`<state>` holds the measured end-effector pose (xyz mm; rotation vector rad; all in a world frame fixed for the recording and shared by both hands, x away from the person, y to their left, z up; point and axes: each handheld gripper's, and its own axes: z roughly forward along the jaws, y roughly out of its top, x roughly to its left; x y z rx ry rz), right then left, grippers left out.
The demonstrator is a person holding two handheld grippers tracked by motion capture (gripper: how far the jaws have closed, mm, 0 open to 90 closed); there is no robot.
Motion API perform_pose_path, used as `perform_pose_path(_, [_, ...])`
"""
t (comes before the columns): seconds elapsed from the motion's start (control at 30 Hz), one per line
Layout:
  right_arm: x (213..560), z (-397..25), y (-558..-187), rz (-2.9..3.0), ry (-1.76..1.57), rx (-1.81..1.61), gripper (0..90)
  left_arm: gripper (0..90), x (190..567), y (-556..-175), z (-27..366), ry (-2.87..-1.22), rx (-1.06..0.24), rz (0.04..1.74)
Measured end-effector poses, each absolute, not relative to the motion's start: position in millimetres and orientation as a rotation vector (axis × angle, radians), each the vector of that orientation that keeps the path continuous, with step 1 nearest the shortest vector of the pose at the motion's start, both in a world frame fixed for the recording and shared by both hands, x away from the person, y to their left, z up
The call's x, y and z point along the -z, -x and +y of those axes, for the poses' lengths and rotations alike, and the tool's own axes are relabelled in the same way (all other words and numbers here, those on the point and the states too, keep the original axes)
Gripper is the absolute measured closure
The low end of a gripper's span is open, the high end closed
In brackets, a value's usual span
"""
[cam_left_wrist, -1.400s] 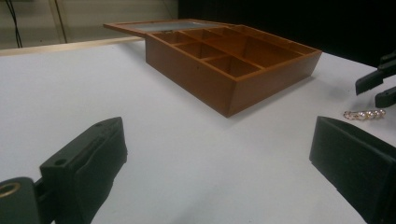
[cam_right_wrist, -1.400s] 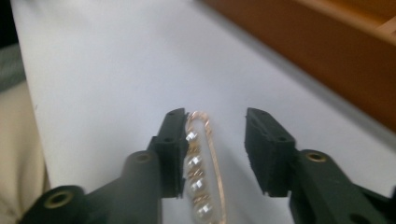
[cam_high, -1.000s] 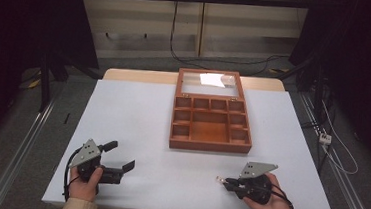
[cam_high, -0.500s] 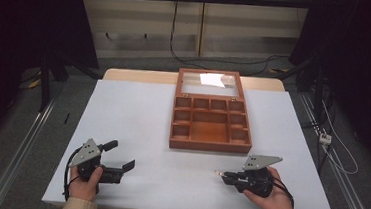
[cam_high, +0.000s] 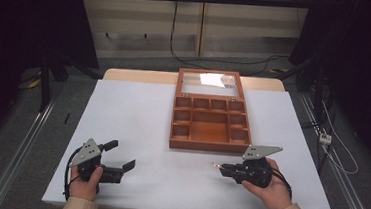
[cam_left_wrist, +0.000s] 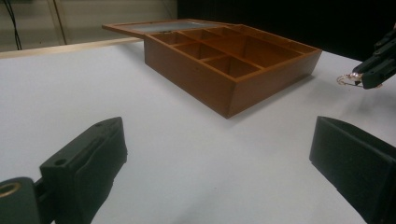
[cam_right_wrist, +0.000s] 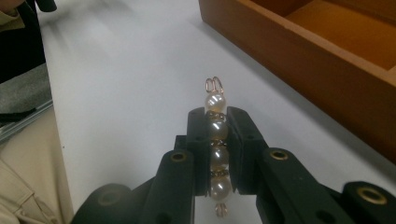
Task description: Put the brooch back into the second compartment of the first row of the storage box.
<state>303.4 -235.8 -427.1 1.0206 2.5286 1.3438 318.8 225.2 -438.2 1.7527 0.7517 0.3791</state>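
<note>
From the high view, a white desk point(cam_high: 171, 133) carries an open wooden box point(cam_high: 211, 124) with its glass lid point(cam_high: 208, 82) laid back on the far side, and a grid of compartments that look bare. The left gripper point(cam_high: 121, 160) rests near the desk's front left corner, jaws spread apart with nothing between them, well apart from the box. The right gripper point(cam_high: 220, 168) sits just in front of the box's near wall, pointing left, with a small glinting piece at its tip. In the left gripper view the two black jaws stand wide apart over bare desk; the box rises ahead, and at the right edge the other gripper holds the beaded piece point(cam_left_wrist: 346, 79) clear of the desk surface, near the box's corner. The right gripper view settles it: the jaws are clamped together on a short string of pearl beads point(cam_right_wrist: 215, 140) on wire, gripped along its length, with a small wire loop point(cam_right_wrist: 213, 84) poking out past the fingertips and the box wall close at upper right. The step in hand seems to be carrying the beads to the box. Next, I judge, the right gripper must lift above the near wall, swing over a chosen compartment, lower, and release gently so the beads do not roll.
</note>
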Motion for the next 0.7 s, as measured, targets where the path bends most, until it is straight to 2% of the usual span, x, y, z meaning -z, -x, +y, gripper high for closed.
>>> perform_pose_path(0.7, [401.9, -221.0, -336.8, 2.536, -0.997, -1.377, 80.2, 3.8, 438.2, -319.7, 224.7, -1.749, -0.376, 0.745])
